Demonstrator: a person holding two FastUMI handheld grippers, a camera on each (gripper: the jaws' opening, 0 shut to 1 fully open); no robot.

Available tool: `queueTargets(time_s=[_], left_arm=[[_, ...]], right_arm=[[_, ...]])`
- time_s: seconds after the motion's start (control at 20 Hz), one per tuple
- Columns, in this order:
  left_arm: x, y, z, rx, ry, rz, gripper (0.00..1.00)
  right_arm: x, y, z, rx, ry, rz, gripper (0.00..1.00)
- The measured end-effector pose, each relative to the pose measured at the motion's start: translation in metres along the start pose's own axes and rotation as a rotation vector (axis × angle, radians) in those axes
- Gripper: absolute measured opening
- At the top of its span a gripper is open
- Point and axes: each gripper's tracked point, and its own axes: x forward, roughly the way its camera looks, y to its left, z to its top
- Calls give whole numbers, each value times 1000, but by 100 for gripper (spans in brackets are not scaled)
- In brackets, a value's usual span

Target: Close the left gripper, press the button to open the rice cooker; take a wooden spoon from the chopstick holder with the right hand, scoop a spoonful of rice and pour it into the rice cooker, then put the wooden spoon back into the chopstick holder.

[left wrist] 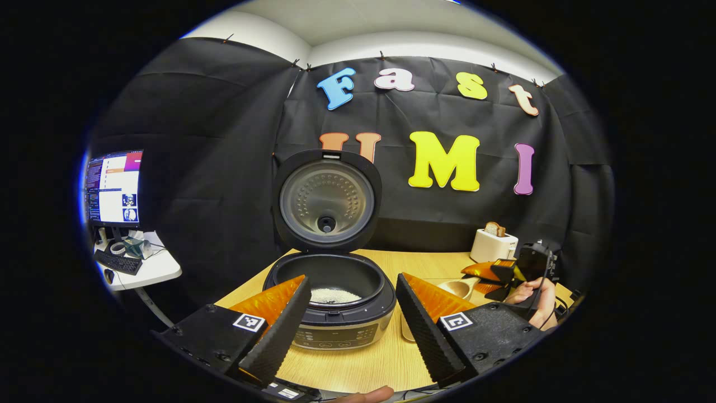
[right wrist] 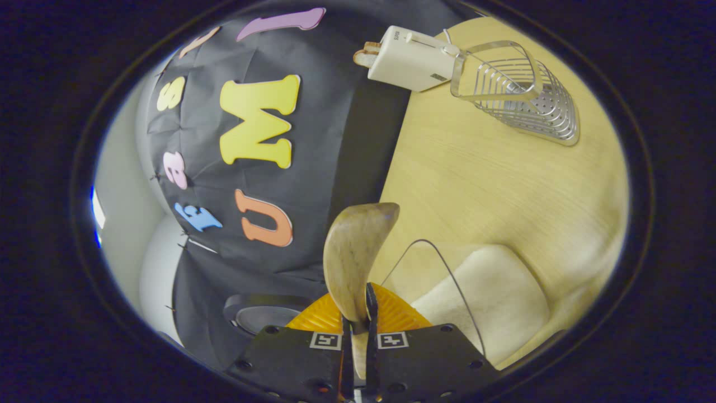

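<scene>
Clamping the wooden spoon (right wrist: 358, 257) by its handle, the right gripper (right wrist: 358, 330) has both fingers pressed tight, bowl sticking out above the rice container (right wrist: 486, 291). Left gripper (left wrist: 349, 330) hangs wide open just in front of the open rice cooker (left wrist: 330, 291), rice inside

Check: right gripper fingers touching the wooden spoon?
Touching. The right gripper view shows the right gripper with both fingers pressed against the wooden spoon, its handle pinched between them with no gap and its bowl sticking out ahead.
</scene>
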Motion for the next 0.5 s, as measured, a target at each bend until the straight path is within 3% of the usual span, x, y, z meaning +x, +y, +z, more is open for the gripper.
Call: queueTargets(time_s=[0.3,0.5], left_arm=[[-1,14,3,-12,-11,22,100],[-3,23,5,-22,-16,37,100]], right_arm=[[-6,35,-1,46,17,96,8],[1,48,-24,4,42,68,7]])
